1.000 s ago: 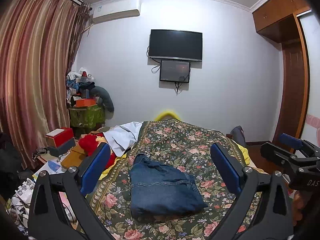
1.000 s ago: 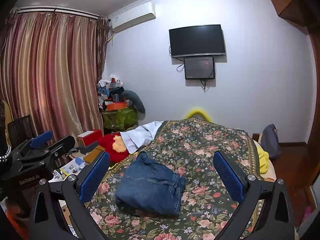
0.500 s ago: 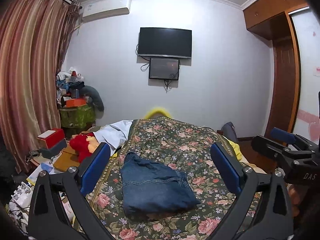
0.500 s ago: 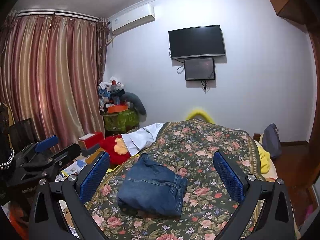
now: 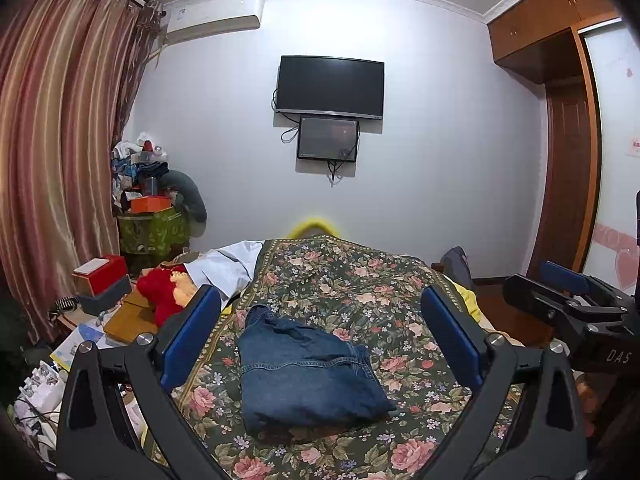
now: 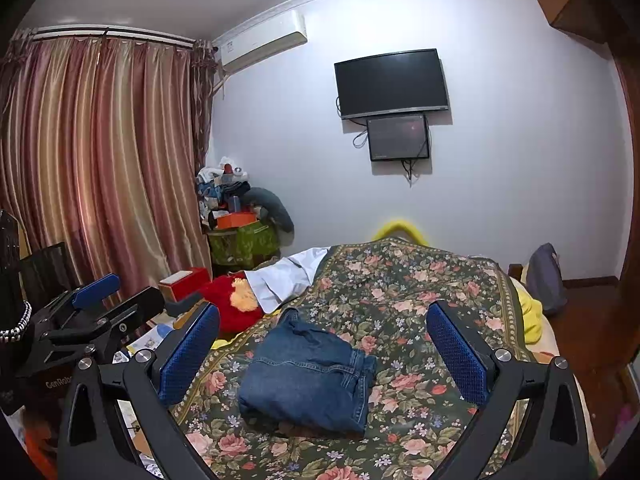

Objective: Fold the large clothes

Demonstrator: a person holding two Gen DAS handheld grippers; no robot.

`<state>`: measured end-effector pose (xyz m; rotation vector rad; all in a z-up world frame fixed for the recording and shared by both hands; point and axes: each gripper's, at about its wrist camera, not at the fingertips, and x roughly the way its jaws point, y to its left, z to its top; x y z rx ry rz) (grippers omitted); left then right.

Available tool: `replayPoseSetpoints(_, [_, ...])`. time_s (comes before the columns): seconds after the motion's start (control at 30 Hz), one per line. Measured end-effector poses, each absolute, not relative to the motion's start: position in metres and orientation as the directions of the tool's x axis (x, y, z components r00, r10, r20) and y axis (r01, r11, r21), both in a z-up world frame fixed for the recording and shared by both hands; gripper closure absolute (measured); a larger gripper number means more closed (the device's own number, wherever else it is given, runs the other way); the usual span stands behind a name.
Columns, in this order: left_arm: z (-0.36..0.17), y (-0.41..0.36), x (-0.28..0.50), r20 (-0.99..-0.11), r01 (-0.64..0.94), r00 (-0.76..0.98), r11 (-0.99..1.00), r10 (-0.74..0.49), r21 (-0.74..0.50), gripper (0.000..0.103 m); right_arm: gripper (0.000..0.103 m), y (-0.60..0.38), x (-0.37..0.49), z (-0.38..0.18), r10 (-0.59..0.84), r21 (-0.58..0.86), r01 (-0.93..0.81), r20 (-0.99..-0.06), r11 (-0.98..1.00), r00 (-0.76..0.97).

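Note:
Blue jeans (image 5: 304,372) (image 6: 312,372) lie folded into a compact bundle on the floral bedspread (image 5: 360,280) (image 6: 420,280). Above the near part of the bed my left gripper (image 5: 320,336) stands open, clear of the jeans and holding nothing. My right gripper (image 6: 320,340) is open too, raised over the bed with empty blue pads (image 6: 456,352). The right gripper also shows at the right edge of the left wrist view (image 5: 568,304). At the left edge of the right wrist view, the left gripper (image 6: 92,316) appears.
A white garment (image 5: 224,264) lies at the bed's far left corner beside a red plush toy (image 5: 160,292). Boxes, papers and a piled green table (image 5: 152,228) crowd the floor by the curtain (image 5: 48,160). A dark bag (image 6: 544,276) stands right of the bed, near the wooden wardrobe (image 5: 568,168).
Both grippers have drawn back and risen slightly from the bed, so the folded jeans look smaller and farther. The left view has swung a little rightward. The jeans have not moved.

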<state>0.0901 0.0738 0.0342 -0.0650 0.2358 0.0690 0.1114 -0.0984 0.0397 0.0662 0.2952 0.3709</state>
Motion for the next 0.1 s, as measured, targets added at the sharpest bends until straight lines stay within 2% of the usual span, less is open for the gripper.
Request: replayPoseSetpoints(0.1, [0.0345,0.074,0.0903,-0.237,-0.078,0.969,0.995,0.063,-0.056,0.002,0.0,-0.0958,0.1107,0.0401,0.366,0.12,-0.346,-0.273,0.93,0.89])
